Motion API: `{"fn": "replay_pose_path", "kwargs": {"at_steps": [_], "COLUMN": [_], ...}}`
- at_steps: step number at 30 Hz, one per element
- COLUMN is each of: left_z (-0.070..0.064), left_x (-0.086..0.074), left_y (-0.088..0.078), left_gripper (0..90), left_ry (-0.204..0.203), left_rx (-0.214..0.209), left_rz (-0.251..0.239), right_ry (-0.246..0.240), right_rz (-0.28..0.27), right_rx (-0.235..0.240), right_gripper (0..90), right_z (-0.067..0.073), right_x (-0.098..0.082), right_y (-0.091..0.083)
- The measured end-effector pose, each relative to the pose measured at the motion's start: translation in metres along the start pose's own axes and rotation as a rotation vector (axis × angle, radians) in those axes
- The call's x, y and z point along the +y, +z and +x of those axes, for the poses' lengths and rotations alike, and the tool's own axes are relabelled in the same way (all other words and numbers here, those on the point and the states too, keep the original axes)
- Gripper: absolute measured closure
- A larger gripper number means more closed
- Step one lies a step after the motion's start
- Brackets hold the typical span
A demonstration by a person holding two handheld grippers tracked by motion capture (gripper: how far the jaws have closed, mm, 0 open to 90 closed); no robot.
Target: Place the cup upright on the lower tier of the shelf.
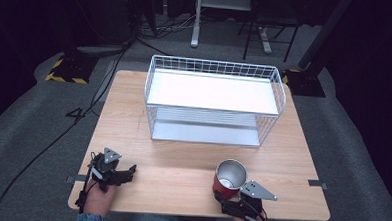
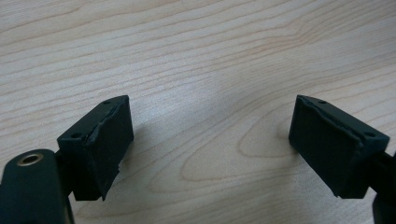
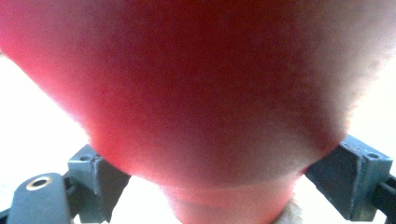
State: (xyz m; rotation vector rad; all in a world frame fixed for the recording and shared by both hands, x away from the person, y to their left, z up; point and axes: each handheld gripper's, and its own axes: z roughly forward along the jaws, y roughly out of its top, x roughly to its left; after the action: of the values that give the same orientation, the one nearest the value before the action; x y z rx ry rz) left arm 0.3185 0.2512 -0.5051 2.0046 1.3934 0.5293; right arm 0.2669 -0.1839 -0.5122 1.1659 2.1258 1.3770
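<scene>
Now the red cup [image 1: 227, 184] sits clamped between the right gripper [image 1: 228, 201] jaws; left gripper [image 1: 129, 173] jaws gape empty.

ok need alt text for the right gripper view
A red cup seen very close and blurred, sitting between the right gripper's two dark jaws, which press against its lower sides. Pale, overexposed background shows at both edges.

The left gripper [image 2: 210, 140] points down at the table [image 2: 196, 51] — pale wood with wavy grain. Its two black jaws stand wide apart, with bare wood between them.
</scene>
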Motion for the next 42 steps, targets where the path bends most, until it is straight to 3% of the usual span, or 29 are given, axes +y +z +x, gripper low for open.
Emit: {"fn": "replay_pose_path", "kwargs": {"at_steps": [9,16,23,42], "left_z": [0.000,0.000,0.000,0.000], "left_x": [0.000,0.000,0.000,0.000], "left_y": [0.000,0.000,0.000,0.000], "left_gripper": [14.4,14.5,14.5,14.5], "left_ry": [0.001,-0.002,-0.003,-0.002], "left_rx": [0.001,0.002,0.000,0.000], "left_rz": [0.000,0.000,0.000,-0.002], "right_ry": [-0.061,-0.048,-0.073,-0.128], "right_rz": [-0.011,-0.025,-0.041,-0.017], "right_rx": [-0.031,-0.013,-0.005,0.008], "right_gripper": [17.3,18.0,18.1,18.1], "right_z": [0.005,0.005,0.008,0.007], "right_x": [0.002,0.002,0.005,0.042], "right_y": [0.001,-0.001,-0.003,-0.001]}}
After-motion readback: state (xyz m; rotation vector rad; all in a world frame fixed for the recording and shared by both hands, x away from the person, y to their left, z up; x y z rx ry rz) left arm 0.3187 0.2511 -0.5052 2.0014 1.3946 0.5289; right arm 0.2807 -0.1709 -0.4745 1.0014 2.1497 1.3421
